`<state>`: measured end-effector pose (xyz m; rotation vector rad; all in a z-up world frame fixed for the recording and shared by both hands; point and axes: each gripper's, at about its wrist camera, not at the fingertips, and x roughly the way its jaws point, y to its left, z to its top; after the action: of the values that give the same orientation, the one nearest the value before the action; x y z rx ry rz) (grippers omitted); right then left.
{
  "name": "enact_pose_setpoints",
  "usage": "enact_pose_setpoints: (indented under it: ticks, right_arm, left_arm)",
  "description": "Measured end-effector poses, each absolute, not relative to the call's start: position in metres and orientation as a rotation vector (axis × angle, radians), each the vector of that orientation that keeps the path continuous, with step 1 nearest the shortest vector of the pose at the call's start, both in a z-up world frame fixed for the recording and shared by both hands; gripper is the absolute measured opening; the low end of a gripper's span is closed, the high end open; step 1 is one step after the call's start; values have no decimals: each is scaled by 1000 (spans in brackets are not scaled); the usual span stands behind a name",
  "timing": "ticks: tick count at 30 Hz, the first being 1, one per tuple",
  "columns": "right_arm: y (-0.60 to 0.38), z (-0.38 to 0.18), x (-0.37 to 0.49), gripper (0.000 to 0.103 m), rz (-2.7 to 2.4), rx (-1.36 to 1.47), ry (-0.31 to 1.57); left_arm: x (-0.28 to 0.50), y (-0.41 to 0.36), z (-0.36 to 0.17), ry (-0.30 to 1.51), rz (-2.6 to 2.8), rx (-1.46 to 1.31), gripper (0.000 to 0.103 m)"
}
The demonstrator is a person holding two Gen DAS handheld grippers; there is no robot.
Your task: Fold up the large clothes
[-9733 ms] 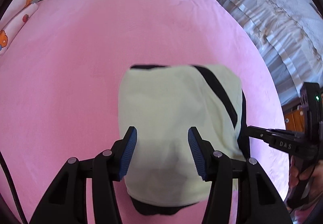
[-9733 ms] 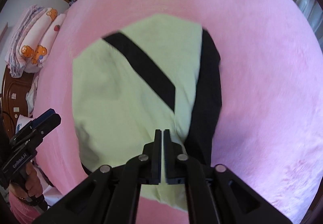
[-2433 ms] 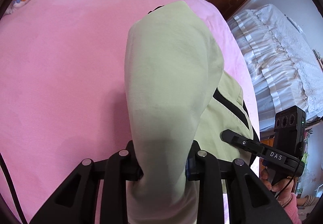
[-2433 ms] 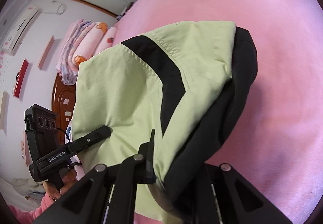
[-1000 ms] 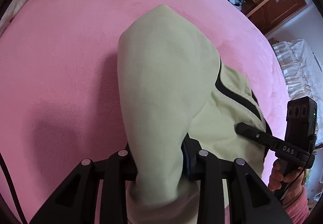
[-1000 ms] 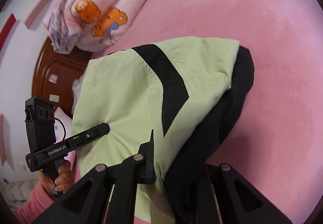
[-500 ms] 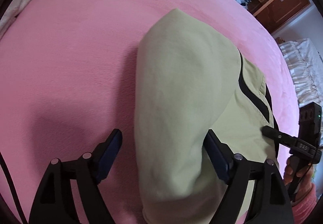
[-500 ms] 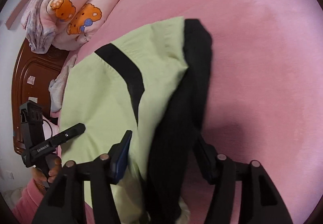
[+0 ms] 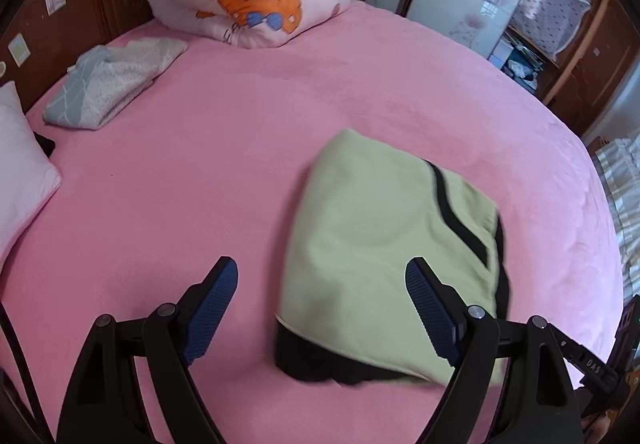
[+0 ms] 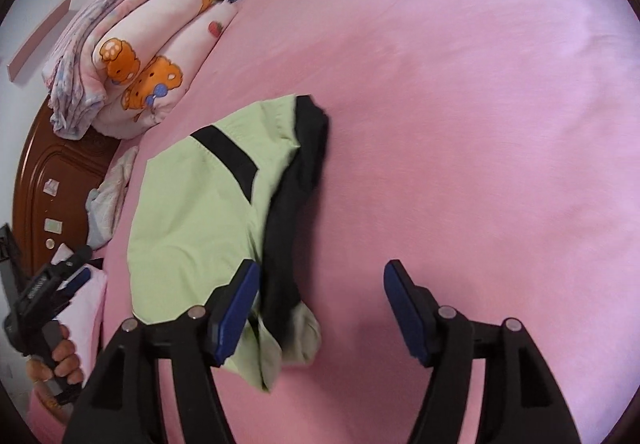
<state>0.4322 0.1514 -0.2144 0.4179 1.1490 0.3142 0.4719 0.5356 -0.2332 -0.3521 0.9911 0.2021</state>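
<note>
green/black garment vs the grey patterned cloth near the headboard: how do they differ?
1. Colour: the green garment is plain light green with black trim; the grey cloth is pale grey with a fine pattern.
2. Place: the green garment lies mid-bed, in front of the open left gripper; the grey cloth lies far off by the wooden headboard.
Shared: both are folded and rest on the pink bedspread.
</note>
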Motion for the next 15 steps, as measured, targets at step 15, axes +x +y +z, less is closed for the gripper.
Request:
enact_pose_setpoints:
  ticks: [15]
  right_arm:
    - [-34, -116, 191, 90, 183, 319, 1107]
  left_arm:
    - [260, 278, -135, 1048, 62, -273, 100]
